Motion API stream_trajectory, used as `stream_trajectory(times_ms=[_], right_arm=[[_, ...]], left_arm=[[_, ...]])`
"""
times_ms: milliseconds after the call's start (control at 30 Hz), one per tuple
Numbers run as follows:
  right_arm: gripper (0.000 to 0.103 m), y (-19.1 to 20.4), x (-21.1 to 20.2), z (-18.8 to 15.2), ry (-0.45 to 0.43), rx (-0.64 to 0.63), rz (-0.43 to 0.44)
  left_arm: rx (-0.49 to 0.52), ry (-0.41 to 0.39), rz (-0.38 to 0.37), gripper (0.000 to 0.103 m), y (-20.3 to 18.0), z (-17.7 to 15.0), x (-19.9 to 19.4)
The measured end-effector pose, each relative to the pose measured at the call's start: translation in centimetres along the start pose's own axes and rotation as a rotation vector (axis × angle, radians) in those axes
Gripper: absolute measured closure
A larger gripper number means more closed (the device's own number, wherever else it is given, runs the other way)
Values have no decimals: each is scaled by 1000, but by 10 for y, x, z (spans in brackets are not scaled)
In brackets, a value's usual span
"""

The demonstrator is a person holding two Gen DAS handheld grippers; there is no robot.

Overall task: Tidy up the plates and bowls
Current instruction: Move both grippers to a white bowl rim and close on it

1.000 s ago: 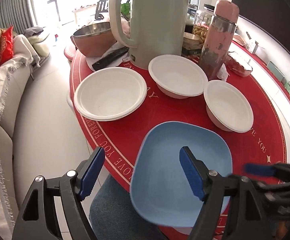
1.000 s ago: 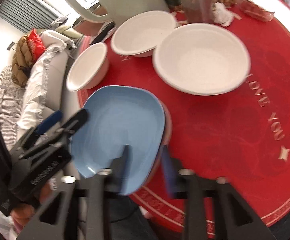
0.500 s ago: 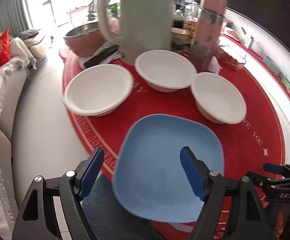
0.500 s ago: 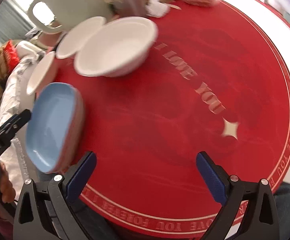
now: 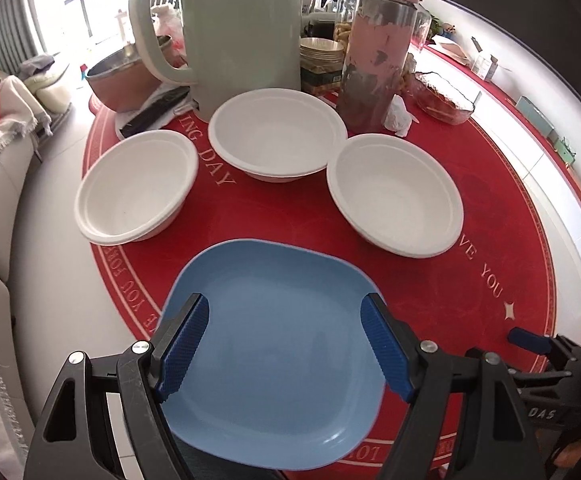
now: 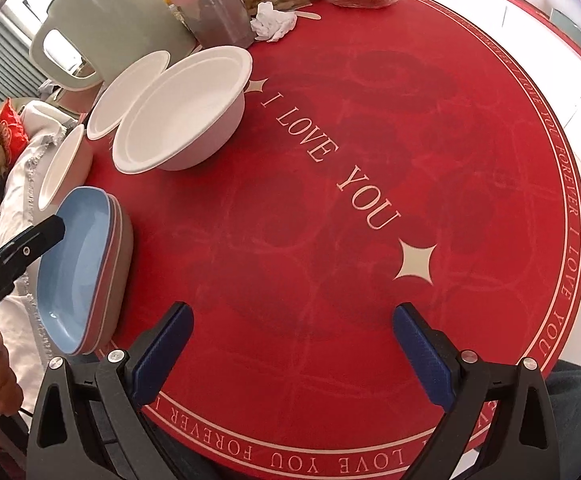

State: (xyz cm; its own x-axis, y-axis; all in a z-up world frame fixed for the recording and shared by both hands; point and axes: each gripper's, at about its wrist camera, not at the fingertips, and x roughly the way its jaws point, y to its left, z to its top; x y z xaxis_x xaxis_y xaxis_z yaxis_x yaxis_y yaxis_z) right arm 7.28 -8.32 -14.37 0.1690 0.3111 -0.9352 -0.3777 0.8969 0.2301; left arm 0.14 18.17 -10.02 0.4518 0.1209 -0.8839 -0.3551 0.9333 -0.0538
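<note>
Blue plate [image 5: 274, 344]: top of a short stack with a pink plate [image 6: 116, 276] under it, at the near edge of the red surface [image 6: 370, 160], between and below the left gripper's [image 5: 284, 350] fingers [image 5: 182, 344]; fingers released, spread either side of the plate, contact with the rim cannot be told
Right gripper [image 6: 290, 354]: fingers wide apart, nothing between them, over bare red surface, plate stack off to their left
Three white bowls [image 5: 136, 186] [image 5: 276, 134] [image 5: 394, 194]: empty, in an arc beyond the left fingers, apart from the plate
Green kettle [image 5: 226, 28], pink-capped bottle [image 5: 378, 52]: behind the bowls
</note>
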Motion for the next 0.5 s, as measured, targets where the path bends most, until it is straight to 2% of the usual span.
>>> stream_trajectory(times_ms=[267, 500], right_arm=[[2, -10, -6, 14, -30, -9, -38], [2, -9, -15, 43, -71, -27, -52]], left_arm=[[-37, 11, -6, 22, -9, 21, 8], [-38, 14, 2, 22, -27, 43, 22]])
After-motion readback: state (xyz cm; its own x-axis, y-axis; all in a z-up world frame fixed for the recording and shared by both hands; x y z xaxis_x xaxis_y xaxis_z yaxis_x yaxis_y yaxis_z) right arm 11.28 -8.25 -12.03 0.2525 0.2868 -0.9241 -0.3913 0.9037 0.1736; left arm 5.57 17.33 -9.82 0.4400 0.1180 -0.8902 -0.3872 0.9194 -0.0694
